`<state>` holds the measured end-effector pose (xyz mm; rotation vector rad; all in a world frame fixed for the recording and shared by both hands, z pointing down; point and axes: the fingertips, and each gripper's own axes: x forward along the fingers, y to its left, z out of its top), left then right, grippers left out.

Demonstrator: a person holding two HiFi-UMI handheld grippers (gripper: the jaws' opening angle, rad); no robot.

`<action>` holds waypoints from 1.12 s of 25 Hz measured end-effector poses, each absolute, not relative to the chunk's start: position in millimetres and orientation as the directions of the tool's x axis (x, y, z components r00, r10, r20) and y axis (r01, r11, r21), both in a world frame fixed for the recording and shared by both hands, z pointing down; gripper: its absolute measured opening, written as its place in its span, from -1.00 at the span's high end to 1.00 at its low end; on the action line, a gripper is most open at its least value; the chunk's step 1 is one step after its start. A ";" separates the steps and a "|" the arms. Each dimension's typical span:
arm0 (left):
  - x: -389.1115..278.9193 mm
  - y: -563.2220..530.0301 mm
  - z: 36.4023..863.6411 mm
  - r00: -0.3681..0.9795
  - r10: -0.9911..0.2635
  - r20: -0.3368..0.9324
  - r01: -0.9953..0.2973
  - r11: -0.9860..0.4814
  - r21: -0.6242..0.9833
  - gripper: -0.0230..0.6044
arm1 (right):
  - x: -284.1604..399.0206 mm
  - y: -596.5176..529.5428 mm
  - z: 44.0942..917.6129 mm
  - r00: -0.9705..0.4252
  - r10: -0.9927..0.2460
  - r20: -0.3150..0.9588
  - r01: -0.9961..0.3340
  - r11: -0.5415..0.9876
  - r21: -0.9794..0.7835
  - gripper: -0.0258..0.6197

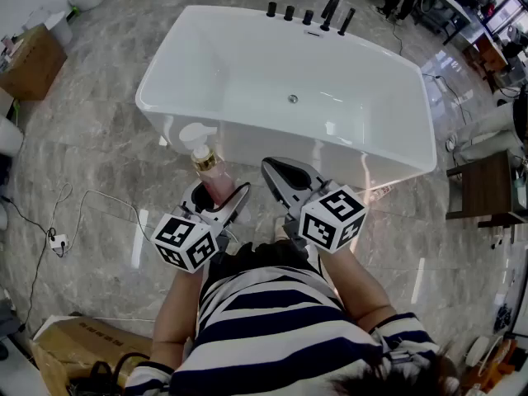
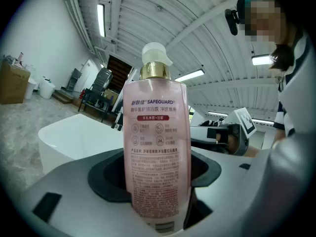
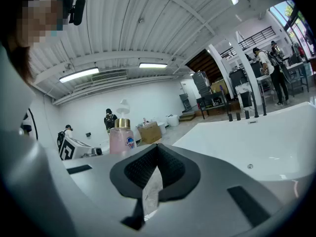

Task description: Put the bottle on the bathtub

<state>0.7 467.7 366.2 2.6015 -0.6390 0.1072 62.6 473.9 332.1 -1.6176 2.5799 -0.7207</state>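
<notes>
bottle (image 2: 157, 147) base: hidden low between the jaws of the left gripper (image 2: 157, 174), bottom centre
bottle fine print: too small to read
bathtub (image 3: 256, 139): cut off at right edge, right gripper view
cardboard box (image 1: 73, 341): cropped, lower-left corner, head view

The grey marbled floor surface (image 1: 99, 139) carries the white bathtub (image 1: 247, 64), a cardboard box (image 1: 33, 60) at its left, a loose cable (image 1: 70, 209), and a dark wooden table (image 1: 487, 188) at right.

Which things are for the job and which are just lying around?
For the job: pink pump bottle with gold collar, clamped in the left gripper; white oblong bathtub.
Just lying about: brown cardboard box; white power strip; dark wooden side table.
</notes>
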 end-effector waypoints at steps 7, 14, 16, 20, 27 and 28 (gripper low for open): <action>-8.1 465.1 371.7 0.887 -0.416 0.200 -0.462 -0.789 0.405 -0.08 | 57.9 472.9 330.9 -0.471 -0.859 0.199 -0.843 0.372 -0.388 0.84; -15.6 465.6 371.0 0.886 -0.411 0.214 -0.463 -0.796 0.390 -0.07 | 38.4 470.2 324.9 -0.535 -0.831 0.154 -0.802 0.442 -0.402 0.83; -20.7 464.9 371.7 0.886 -0.410 0.217 -0.464 -0.798 0.385 -0.07 | 29.8 467.4 324.0 -0.555 -0.820 0.141 -0.787 0.463 -0.408 0.83; -33.7 466.9 375.0 0.883 -0.411 0.227 -0.468 -0.796 0.384 -0.07 | 10.0 467.9 321.5 -0.594 -0.794 0.131 -0.761 0.501 -0.412 0.83; -55.1 470.4 379.0 0.884 -0.401 0.239 -0.466 -0.797 0.384 -0.07 | -22.2 469.4 311.2 -0.656 -0.749 0.090 -0.711 0.574 -0.406 0.82; -58.8 470.5 380.3 0.884 -0.401 0.241 -0.466 -0.797 0.384 -0.07 | -27.1 469.5 308.9 -0.666 -0.742 0.080 -0.701 0.586 -0.407 0.81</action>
